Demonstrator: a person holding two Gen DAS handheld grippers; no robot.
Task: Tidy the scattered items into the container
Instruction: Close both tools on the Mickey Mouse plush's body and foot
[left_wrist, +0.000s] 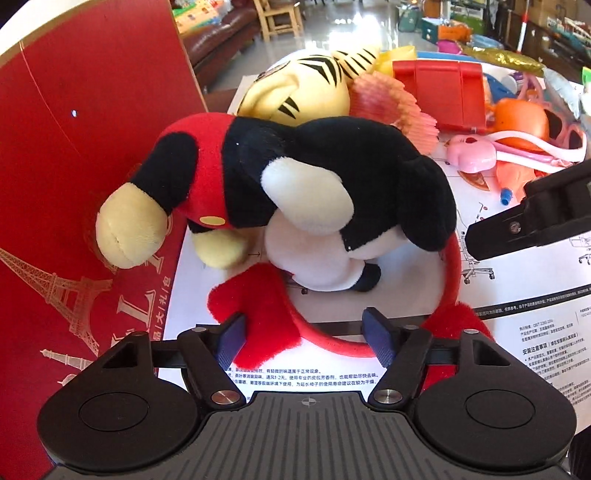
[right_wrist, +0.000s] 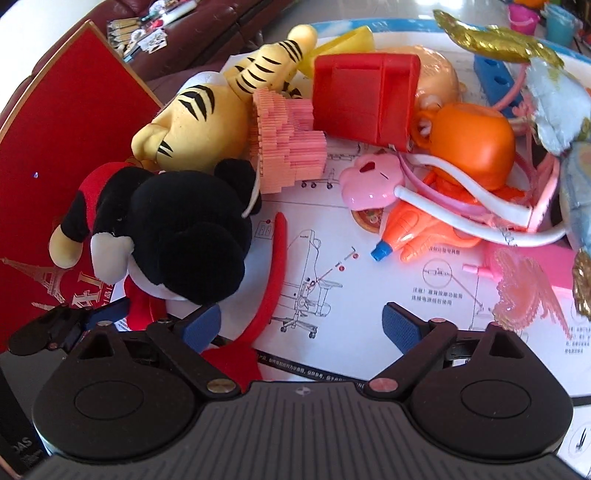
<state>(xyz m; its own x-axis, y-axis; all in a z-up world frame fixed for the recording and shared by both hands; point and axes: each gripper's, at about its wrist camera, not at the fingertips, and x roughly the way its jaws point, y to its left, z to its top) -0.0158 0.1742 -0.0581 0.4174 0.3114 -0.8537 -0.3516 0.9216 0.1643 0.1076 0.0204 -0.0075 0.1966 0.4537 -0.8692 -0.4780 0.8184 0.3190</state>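
Observation:
A black, red and white mouse plush (left_wrist: 295, 184) lies face down on a printed paper sheet (left_wrist: 517, 280), leaning on a red gift box (left_wrist: 74, 147). It also shows in the right wrist view (right_wrist: 177, 236). A red plush headband (left_wrist: 280, 325) curves in front of it. My left gripper (left_wrist: 308, 338) is open, its blue pads on either side of the headband's arc, not closed on it. My right gripper (right_wrist: 301, 326) is open above the paper, with the headband (right_wrist: 271, 280) beside its left pad.
Behind the mouse lie a yellow tiger plush (right_wrist: 199, 118), a pink honeycomb paper piece (right_wrist: 288, 144), a red plastic block (right_wrist: 365, 96), an orange toy (right_wrist: 472, 144), a pink toy with white tubes (right_wrist: 369, 181) and other small toys. A brown sofa (left_wrist: 221, 33) stands behind the box.

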